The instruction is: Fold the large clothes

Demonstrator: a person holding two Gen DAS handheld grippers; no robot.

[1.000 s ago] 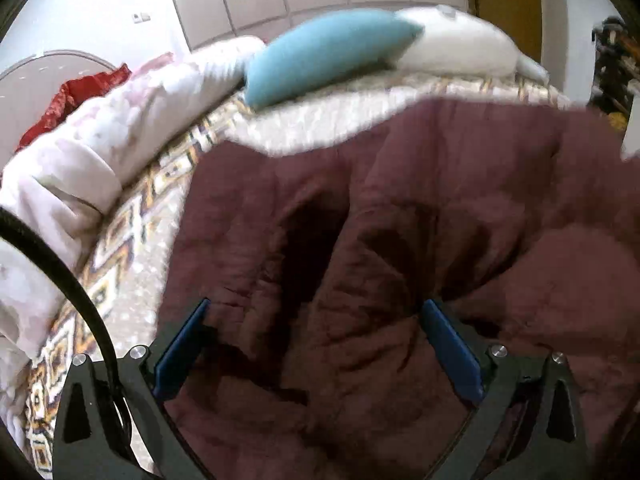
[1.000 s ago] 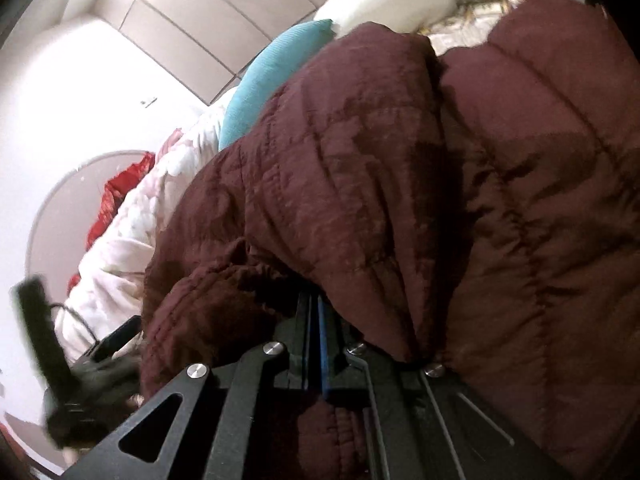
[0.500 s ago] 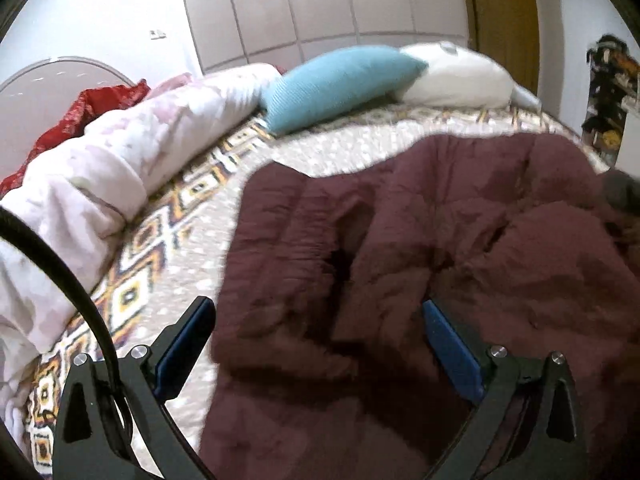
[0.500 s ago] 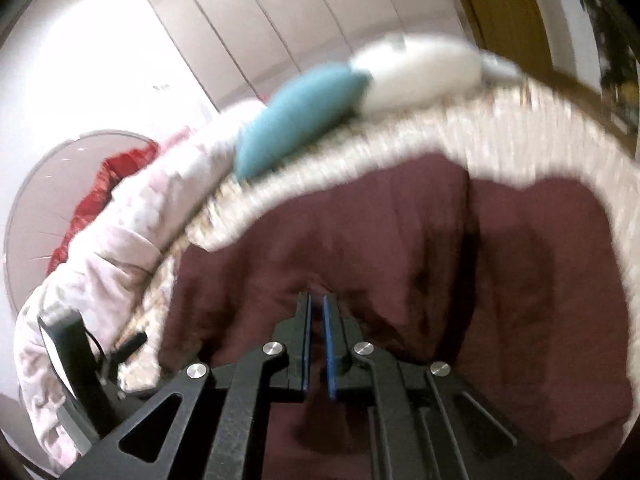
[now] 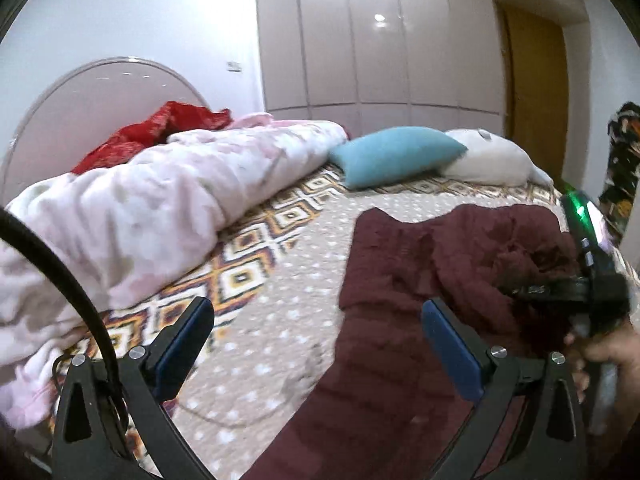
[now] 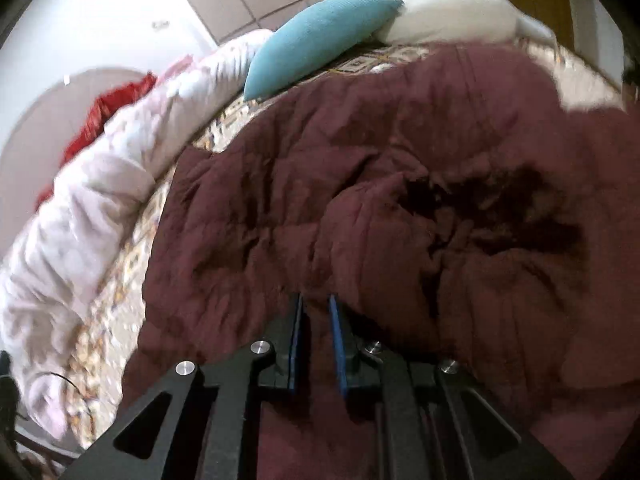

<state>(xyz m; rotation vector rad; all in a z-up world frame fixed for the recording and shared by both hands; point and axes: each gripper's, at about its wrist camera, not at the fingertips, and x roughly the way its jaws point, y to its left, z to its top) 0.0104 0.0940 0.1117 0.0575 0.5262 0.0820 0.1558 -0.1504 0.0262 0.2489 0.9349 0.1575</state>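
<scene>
A large maroon quilted coat point(image 5: 420, 280) lies crumpled on the patterned bed point(image 5: 280, 264). In the right wrist view the coat point(image 6: 360, 184) fills most of the frame. My left gripper point(image 5: 316, 320) is wide open and empty, held above the bed at the coat's left edge. My right gripper point(image 6: 316, 308) has its jaws a narrow gap apart just over the coat, with no fabric seen between them. The right gripper's body and the hand holding it show at the right of the left wrist view point(image 5: 592, 280).
A pink-white duvet point(image 5: 140, 216) is rolled along the bed's left side with a red cloth point(image 5: 160, 132) behind it. A teal pillow point(image 5: 392, 156) and a white pillow point(image 5: 488, 160) lie at the far end. A wardrobe point(image 5: 380, 40) and door point(image 5: 536, 92) stand behind.
The coat was lifted and has dropped flat onto the bed. My right gripper let go of the fabric and its jaws parted slightly. My left gripper drew back and left off the coat.
</scene>
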